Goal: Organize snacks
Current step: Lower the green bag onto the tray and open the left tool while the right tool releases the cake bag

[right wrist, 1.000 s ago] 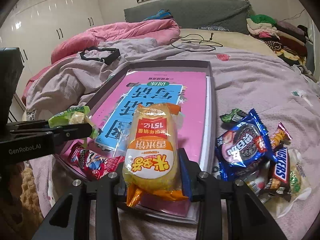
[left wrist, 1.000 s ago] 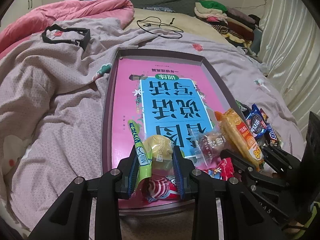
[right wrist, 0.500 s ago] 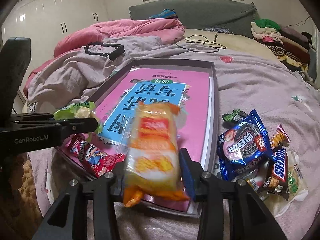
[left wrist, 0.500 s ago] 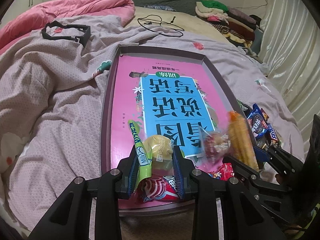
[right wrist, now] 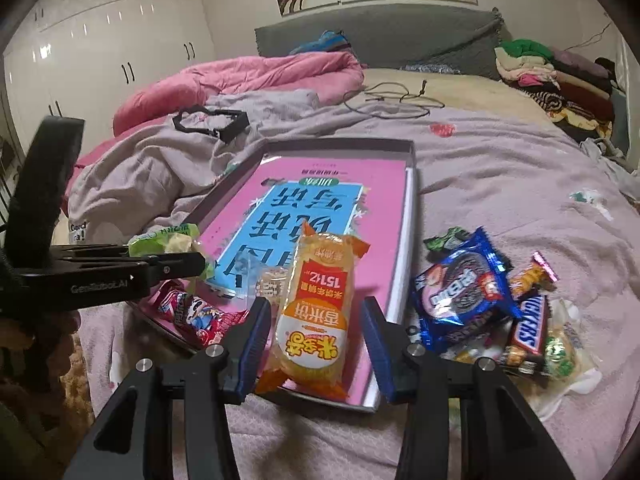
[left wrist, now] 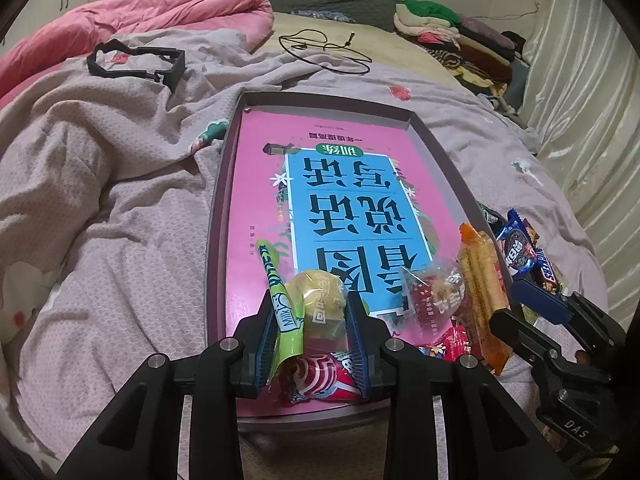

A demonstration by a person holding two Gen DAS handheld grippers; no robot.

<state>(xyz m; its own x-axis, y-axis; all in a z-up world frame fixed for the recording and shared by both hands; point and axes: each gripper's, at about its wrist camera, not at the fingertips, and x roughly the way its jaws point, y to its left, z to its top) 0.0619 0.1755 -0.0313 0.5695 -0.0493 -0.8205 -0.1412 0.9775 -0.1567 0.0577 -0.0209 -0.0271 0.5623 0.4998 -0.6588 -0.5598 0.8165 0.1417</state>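
Nearest in the left wrist view: left gripper [left wrist: 310, 300] clamped on a green-wrapped snack [left wrist: 288, 316], possibly a small round cake, yellow through the clear part of the wrapper. Held just above the near end of the tray [left wrist: 218, 208], over a red packet [left wrist: 316, 380] lying flat on the tray floor.

To the right, right gripper [right wrist: 315, 308] with jaws apart, just been opening. Between them, an orange rice-cracker packet [right wrist: 320, 272], lying with its near end on the near right part of the tray and a gap showing at each blue pad. No grip on it. Just left of that packet, a clear packet with red contents [left wrist: 432, 296], also in the tray.

Lining the tray floor: a pink book [left wrist: 260, 184] with a blue panel of large characters, upside down from here.

Right of the tray, on the lilac bedspread [right wrist: 500, 184], a loose heap of snacks: a blue Oreo packet [right wrist: 464, 292], a Snickers bar [right wrist: 528, 324], and smaller sweets beneath and around them.

Farther back on the left, a black frame-shaped object [left wrist: 136, 60] on the crumpled cover. Beyond the tray, a thin black cable [left wrist: 320, 48]. At the far left, a pink duvet [left wrist: 160, 8]; at the far right, folded clothes [left wrist: 440, 28] stacked by the grey headboard.
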